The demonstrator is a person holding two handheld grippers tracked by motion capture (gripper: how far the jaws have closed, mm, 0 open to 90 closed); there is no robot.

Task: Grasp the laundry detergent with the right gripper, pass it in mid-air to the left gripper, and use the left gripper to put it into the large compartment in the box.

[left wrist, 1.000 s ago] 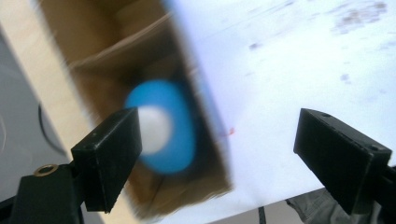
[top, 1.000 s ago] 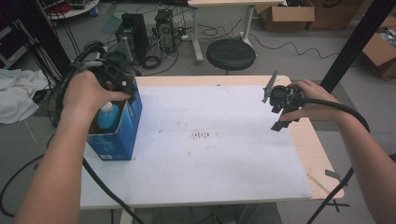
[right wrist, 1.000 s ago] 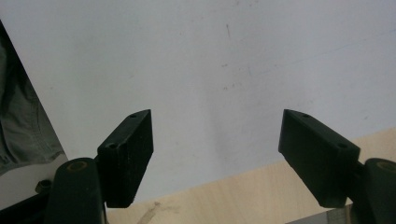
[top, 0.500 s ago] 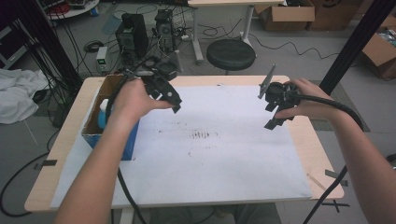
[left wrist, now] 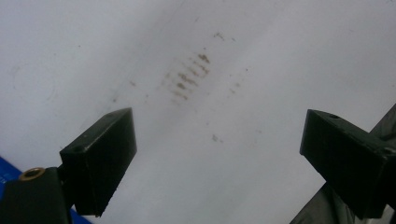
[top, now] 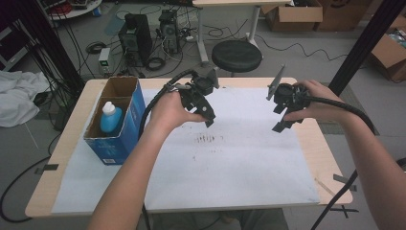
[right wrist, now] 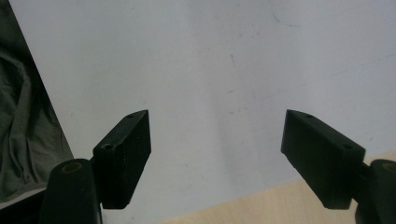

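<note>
My left gripper [top: 207,115] hangs over the middle of the white sheet [top: 239,163], held in a hand just right of the blue carton [top: 119,139]. Its jaws stand open and have just been opening, with nothing between them [left wrist: 217,126]; under them lie brown smudges [left wrist: 189,77] on the paper. A blue bottle [top: 110,119] with a white cap stands inside the carton. My right gripper [top: 281,117] hovers near the sheet's right edge. It too has widened a little, and it is open and empty [right wrist: 217,123].
The wooden table's edge [right wrist: 261,205] shows just past the sheet under the right gripper, with dark cloth [right wrist: 23,116] at that view's left. A black stool [top: 237,55], computer towers and cables stand on the floor behind the table.
The left hand has left the blue carton and swung right and down to the middle of the sheet. The right hand has kept still.
</note>
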